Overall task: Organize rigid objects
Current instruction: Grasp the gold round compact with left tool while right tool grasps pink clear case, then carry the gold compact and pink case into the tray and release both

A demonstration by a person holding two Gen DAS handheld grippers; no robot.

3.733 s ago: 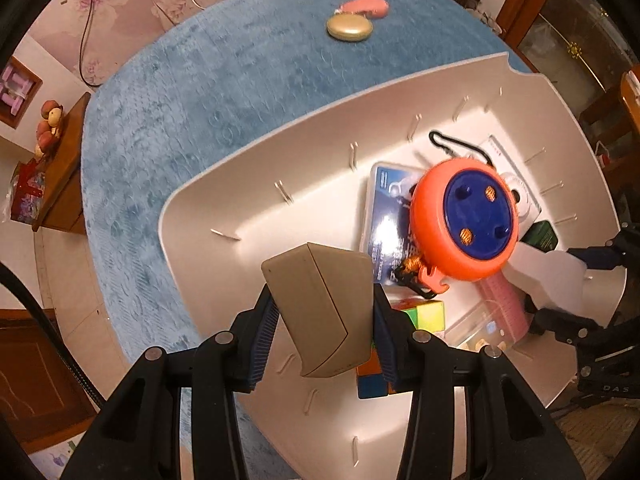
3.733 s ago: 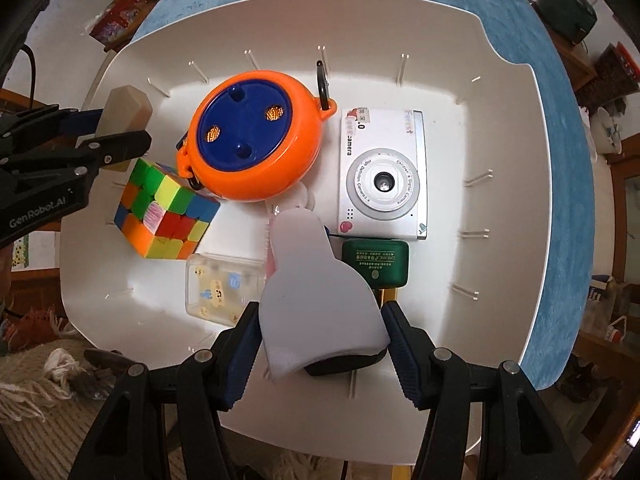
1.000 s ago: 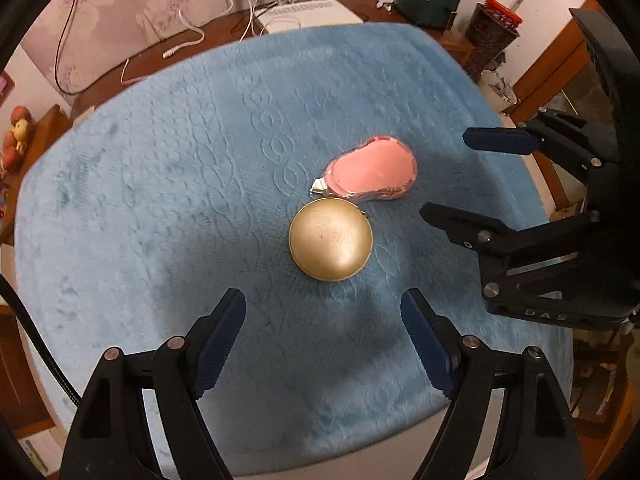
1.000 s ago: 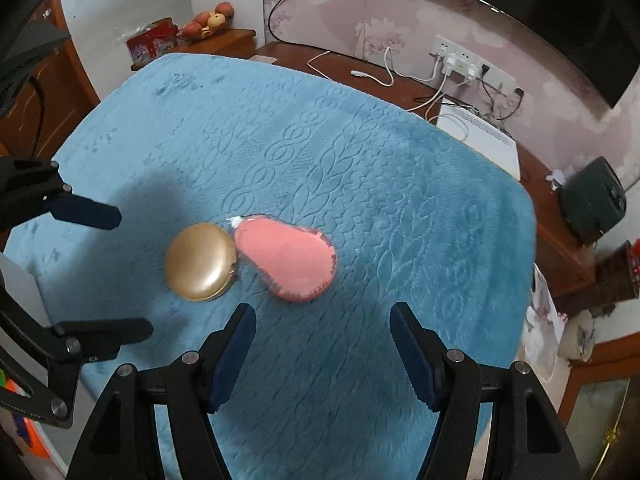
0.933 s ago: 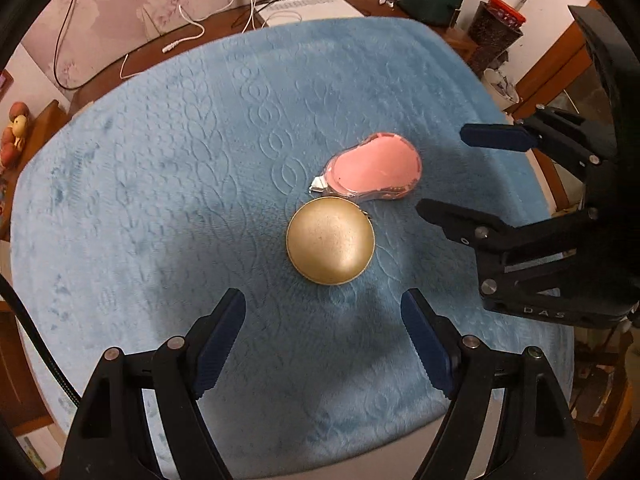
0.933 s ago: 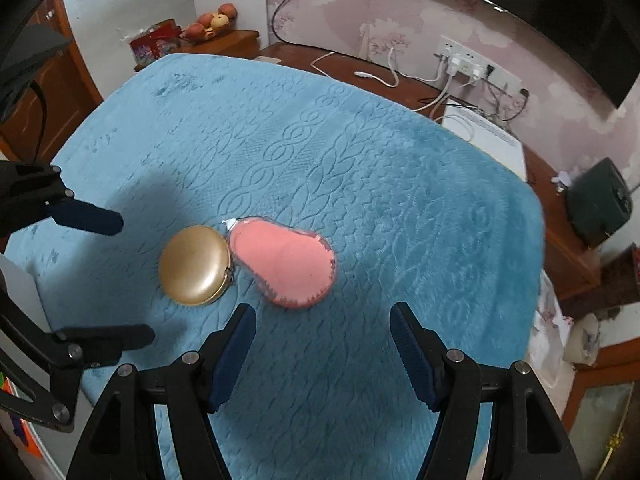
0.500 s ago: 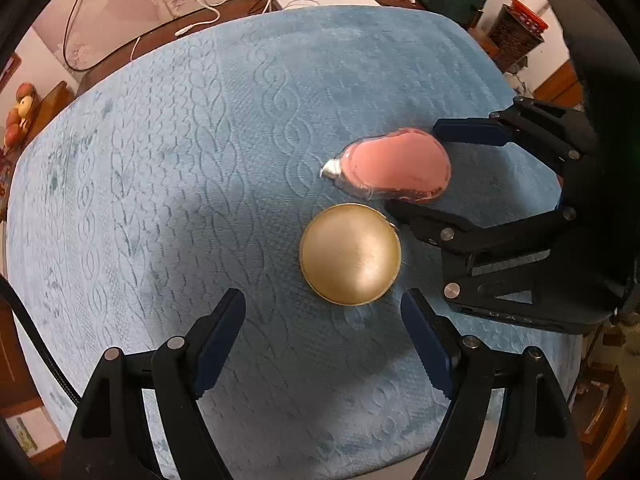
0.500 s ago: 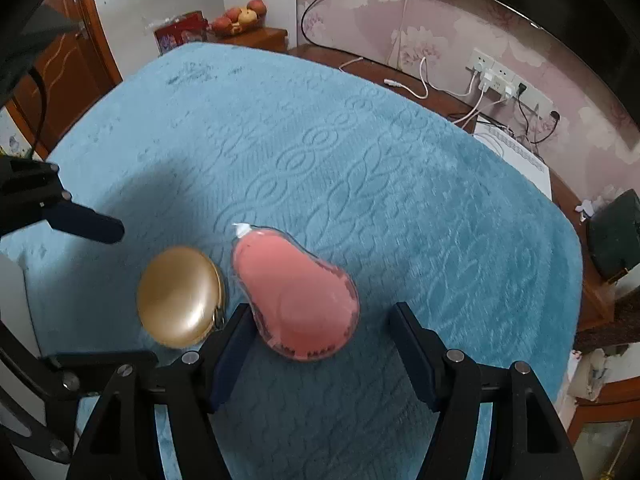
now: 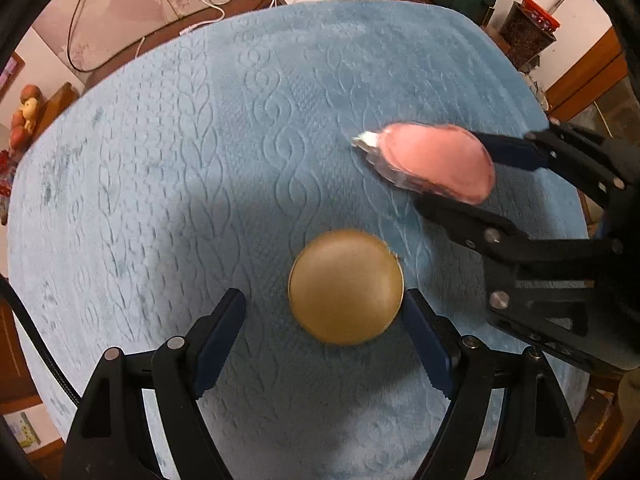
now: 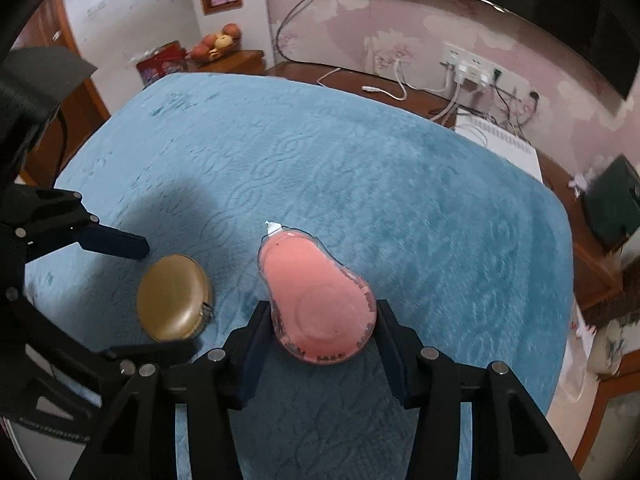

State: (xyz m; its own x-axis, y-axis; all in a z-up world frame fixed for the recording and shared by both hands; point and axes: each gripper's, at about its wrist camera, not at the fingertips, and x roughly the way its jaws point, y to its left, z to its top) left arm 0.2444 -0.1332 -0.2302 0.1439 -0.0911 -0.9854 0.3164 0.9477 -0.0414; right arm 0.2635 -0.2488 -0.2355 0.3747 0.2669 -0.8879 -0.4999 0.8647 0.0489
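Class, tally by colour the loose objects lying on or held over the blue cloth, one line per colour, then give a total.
Gold: 1, the round gold case
Pink: 1, the pink correction-tape dispenser
Total: 2

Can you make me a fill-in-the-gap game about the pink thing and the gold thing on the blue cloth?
1. The right hand-held gripper has just been closing, and between its fingers is the ____ correction tape.
2. The round compact is the colour ____.
3. The left hand-held gripper has its fingers either side of the compact, and they are ____.
4. Both things are over a cloth coloured ____.

Missing words: pink; gold; open; blue
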